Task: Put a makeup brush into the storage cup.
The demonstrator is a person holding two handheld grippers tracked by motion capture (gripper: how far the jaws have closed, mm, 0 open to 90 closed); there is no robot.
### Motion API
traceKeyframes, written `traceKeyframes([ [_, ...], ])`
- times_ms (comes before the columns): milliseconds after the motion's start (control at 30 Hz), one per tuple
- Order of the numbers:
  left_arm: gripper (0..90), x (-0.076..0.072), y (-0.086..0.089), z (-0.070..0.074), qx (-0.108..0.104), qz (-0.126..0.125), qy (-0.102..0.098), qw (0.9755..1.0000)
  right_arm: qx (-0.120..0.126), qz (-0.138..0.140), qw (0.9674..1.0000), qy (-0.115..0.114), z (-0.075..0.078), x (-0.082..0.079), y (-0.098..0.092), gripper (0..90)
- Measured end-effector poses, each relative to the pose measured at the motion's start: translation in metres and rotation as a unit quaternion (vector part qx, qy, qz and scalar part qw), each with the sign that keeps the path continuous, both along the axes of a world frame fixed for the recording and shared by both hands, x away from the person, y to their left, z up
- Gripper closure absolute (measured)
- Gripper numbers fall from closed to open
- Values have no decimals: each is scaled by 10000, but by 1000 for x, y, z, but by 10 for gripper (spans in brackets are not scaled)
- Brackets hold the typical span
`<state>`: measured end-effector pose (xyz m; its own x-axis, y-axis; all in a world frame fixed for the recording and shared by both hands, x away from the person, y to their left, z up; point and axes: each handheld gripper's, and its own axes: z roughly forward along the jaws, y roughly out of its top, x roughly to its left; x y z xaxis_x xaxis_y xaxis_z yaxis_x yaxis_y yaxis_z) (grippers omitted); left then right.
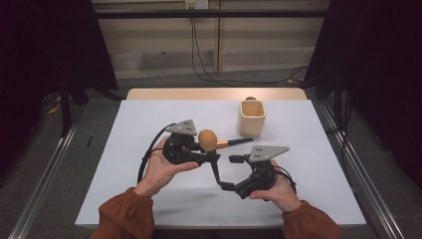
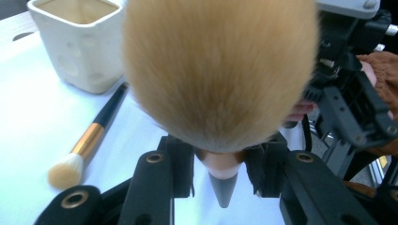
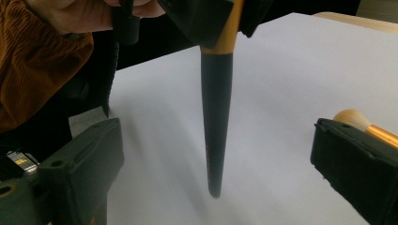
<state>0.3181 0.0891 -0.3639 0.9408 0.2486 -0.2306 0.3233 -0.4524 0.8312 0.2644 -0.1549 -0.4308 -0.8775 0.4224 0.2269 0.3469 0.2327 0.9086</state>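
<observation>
This looks like a lab or recording booth set up for filming hand work, not a home. The bench (image 1: 149, 199) is a plain wooden top covered by a white sheet, standing on grey carpet. Black curtains (image 1: 45, 50) hang at both sides and shut the space in. Metal rails (image 1: 45, 169) run along the floor on either side of the bench. Behind it is a pale wall with a socket plate (image 1: 195, 4) near the top, and black cables (image 1: 199, 59) drop from there and trail across the floor. The camera looks down from a fixed spot overhead, and the lighting is dim and even.
</observation>
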Motion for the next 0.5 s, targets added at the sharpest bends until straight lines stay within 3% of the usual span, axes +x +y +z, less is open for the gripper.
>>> traceKeyframes([
  [67, 660, -1, -2, -2, -8, -18, 6, 10000, -8, 3, 10000, 27, -1, 1, 3, 78],
  [167, 660, -1, -4, -4, -32, 48, -29, 10000, -43, -9, 9999, -118, -1, 0, 6, 218],
  [367, 660, -2, -5, -8, -47, 28, -23, 10000, -26, -80, 9997, -243, 0, 2, 12, 336],
  [500, 660, -2, -5, -9, -68, 35, 2, 10000, -32, -47, 9997, -253, 0, 4, 13, 480],
])
